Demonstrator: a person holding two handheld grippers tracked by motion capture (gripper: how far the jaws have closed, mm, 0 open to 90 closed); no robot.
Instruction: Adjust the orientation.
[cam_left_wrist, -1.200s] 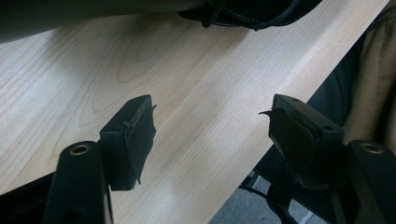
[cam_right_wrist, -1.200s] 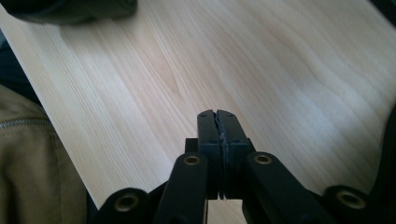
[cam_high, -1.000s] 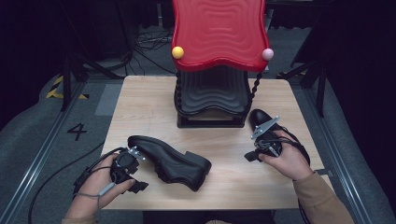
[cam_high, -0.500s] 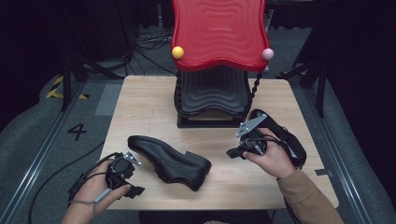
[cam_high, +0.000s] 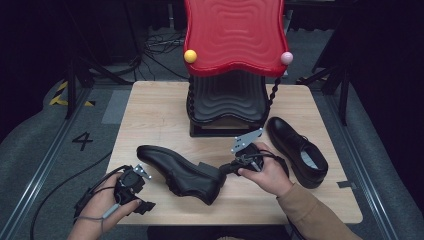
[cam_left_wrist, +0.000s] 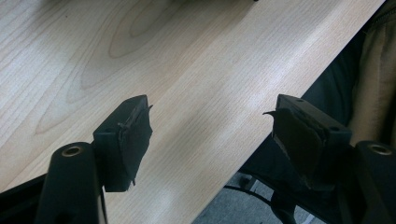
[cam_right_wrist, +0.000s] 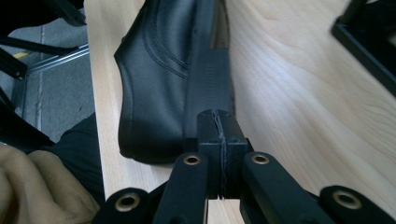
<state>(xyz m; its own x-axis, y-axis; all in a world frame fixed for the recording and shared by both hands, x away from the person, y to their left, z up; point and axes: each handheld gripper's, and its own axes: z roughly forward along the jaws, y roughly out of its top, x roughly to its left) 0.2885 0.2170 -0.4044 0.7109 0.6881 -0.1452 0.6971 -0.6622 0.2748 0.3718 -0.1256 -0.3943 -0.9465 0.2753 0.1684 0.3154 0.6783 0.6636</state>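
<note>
Lying on its side at the table's (cam_high: 150, 115) near middle, a black shoe (cam_high: 180, 172) is meeting the right gripper (cam_high: 231, 169), whose fingers (cam_right_wrist: 210, 135) are pressing together at its heel. At the near left edge, the left gripper (cam_high: 145, 206) is hanging with fingers (cam_left_wrist: 128, 140) spread wide.

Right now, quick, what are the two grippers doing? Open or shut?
Left gripper: open, empty, over the pale wooden table's near edge.
Right gripper: shut, holding nothing, its tip at the heel of the black leather shoe lying on its side.
</note>
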